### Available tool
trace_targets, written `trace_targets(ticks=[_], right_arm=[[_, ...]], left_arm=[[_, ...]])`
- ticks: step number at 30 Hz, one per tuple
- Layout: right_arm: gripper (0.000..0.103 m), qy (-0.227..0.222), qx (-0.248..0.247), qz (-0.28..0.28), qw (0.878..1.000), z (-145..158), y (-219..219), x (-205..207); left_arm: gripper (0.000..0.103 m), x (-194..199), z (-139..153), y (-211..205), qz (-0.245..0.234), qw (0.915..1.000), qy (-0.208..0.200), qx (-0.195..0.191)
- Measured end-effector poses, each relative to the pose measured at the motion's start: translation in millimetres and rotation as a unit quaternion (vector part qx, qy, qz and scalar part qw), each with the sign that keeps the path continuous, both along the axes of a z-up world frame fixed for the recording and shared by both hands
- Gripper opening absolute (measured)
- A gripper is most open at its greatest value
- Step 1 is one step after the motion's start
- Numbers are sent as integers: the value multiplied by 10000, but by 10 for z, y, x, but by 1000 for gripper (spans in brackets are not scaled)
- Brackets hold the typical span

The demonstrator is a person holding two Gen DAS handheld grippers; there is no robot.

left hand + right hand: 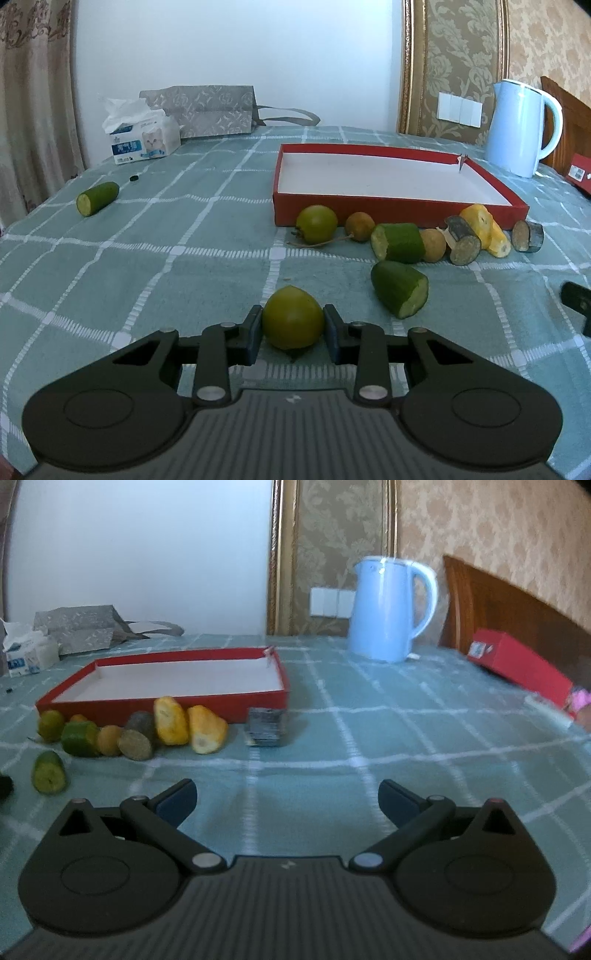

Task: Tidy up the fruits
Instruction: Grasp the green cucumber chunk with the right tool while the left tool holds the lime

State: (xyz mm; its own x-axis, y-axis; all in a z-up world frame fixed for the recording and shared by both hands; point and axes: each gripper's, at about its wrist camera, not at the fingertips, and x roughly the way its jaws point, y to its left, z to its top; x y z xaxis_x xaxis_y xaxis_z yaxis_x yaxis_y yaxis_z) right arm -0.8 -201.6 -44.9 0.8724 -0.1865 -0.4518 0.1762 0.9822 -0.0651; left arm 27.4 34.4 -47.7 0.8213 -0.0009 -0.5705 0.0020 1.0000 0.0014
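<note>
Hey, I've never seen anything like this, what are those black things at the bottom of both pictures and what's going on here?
Those are tongs that a person holds, one in each hand, each with a camera looking along its fingers. One picture is from the left tongs, the other from the right tongs. The left tongs are shut on a green fruit. The right tongs are open and hold nothing. On the checked cloth lies an empty red tray. In front of it sit more fruit, cucumber pieces, yellow chunks and dark round pieces. A blue kettle and a tissue pack stand further back.
</note>
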Motion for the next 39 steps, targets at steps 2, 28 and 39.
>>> trace_targets(ticks=[2, 28, 39], right_arm=[[103, -109, 37, 31, 9999, 20, -87, -77], [88, 308, -102, 2700, 9623, 242, 1119, 506], [48, 847, -252, 2939, 9517, 35, 1408, 768]], left_arm=[[33, 3, 4, 19, -16, 10000, -1, -50], [33, -104, 108, 595, 401, 9985, -116, -353], [33, -115, 93, 756, 471, 9978, -112, -454]])
